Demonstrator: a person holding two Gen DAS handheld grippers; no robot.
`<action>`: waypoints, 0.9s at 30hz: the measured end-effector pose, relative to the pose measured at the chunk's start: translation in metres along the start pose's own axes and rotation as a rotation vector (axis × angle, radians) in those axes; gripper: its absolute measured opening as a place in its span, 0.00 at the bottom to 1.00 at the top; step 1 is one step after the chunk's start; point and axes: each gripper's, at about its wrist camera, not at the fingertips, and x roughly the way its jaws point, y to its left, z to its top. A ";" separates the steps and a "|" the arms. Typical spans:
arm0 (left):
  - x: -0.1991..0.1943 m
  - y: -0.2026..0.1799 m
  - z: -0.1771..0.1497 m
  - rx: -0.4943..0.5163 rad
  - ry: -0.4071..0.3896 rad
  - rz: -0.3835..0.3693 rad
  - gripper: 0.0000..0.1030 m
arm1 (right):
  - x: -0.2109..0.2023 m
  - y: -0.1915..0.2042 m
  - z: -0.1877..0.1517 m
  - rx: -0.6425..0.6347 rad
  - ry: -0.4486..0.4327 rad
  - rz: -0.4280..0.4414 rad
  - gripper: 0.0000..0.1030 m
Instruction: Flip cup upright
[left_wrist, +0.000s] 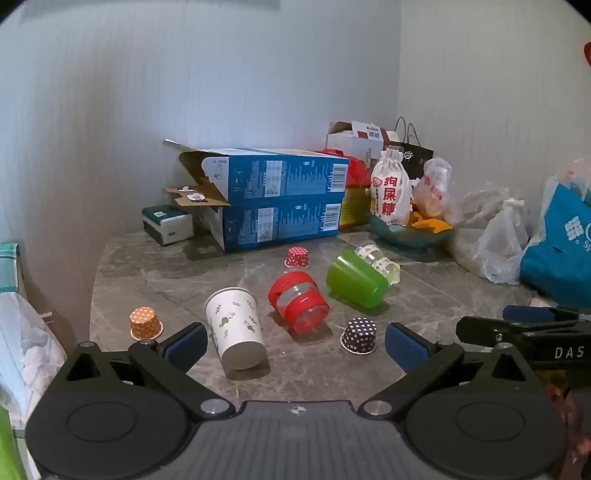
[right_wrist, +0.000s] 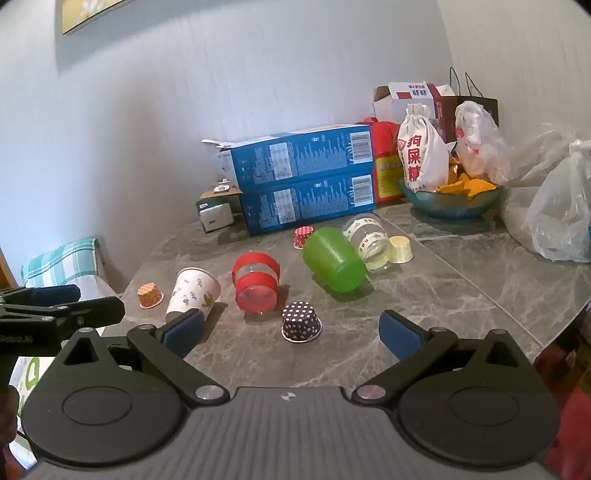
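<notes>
This looks like a home: a grey marble-patterned table (right_wrist: 424, 295) against a pale wall is cluttered at its far side with stacked blue cartons (right_wrist: 303, 177), a snack-filled bowl (right_wrist: 450, 206), plastic shopping bags (right_wrist: 557, 218) and a framed picture (right_wrist: 88, 13) hung far left.

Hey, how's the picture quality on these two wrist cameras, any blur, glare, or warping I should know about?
Left wrist view: sharp in the middle, the paper cup reads clearly; fisheye bends the wall and darkens the corners; soft shadows, no harsh glare. Right wrist view: same bowing and dark corners; the table shows a mild sheen, the green cup is crisp, and the far plastic bags look slightly washed out.
</notes>
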 end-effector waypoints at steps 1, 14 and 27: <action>0.000 0.000 0.000 -0.001 0.001 -0.002 1.00 | 0.000 0.000 0.000 -0.001 0.005 -0.003 0.99; 0.002 -0.001 0.000 -0.016 0.020 -0.004 1.00 | -0.005 0.002 0.003 -0.005 -0.003 -0.010 0.99; 0.006 0.002 -0.007 -0.054 0.050 -0.007 1.00 | 0.000 0.002 -0.001 -0.006 0.012 -0.011 0.99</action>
